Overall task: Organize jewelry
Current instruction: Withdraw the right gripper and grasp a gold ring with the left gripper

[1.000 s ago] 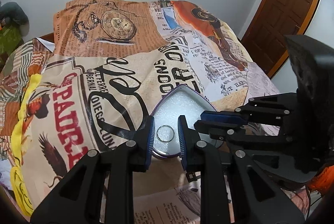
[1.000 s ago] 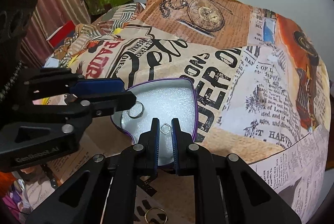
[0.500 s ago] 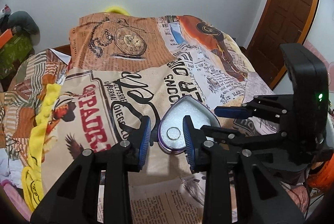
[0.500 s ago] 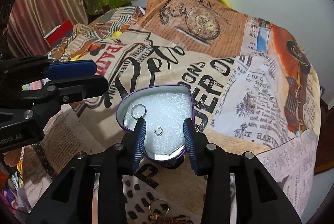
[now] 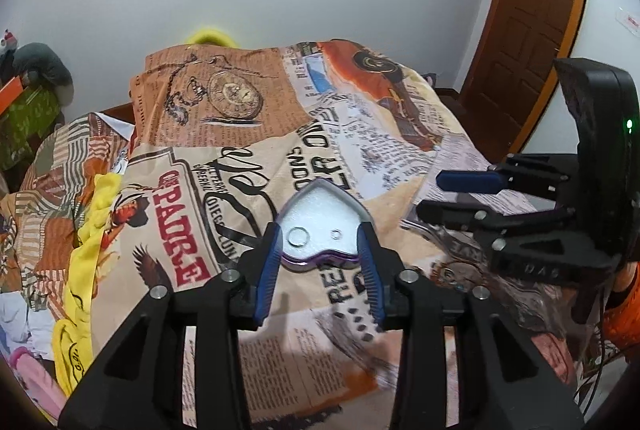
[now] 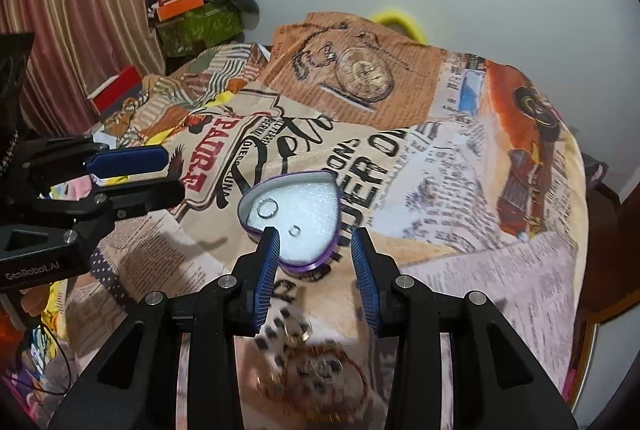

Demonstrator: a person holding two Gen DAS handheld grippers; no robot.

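Two rings lie in the box [image 5: 320,226], a heart-shaped tin with a purple rim and a white, grainy foam lining. The large ring [image 5: 298,238] is a thin metal hoop near the left lobe. The small ring [image 5: 337,234] sits just beside it toward the centre; its exact shape is too small to tell. Both rest flat on the foam, apart from each other.

The box stands on a bedspread [image 5: 192,157], a soft printed cloth with newspaper text, a pocket watch and a car motif. The cloth is creased and gives an uneven base.

Left gripper [image 5: 320,270]: jaws are opening, nothing between the pads. Its ribbed blue pads frame the near edge of the box without touching it. Right gripper [image 6: 316,266]: jaws stand apart, empty, above the point of the heart.

Status: two pieces are stowed. More jewelry [image 6: 312,374] lies on the cloth just below the right gripper: gold-coloured items and a reddish beaded loop, blurred, count unclear. These likely remain to be placed.

Handling note: the rings are light, hard and smooth; the foam should keep them from sliding. The beaded piece is probably limp and will drape when lifted.
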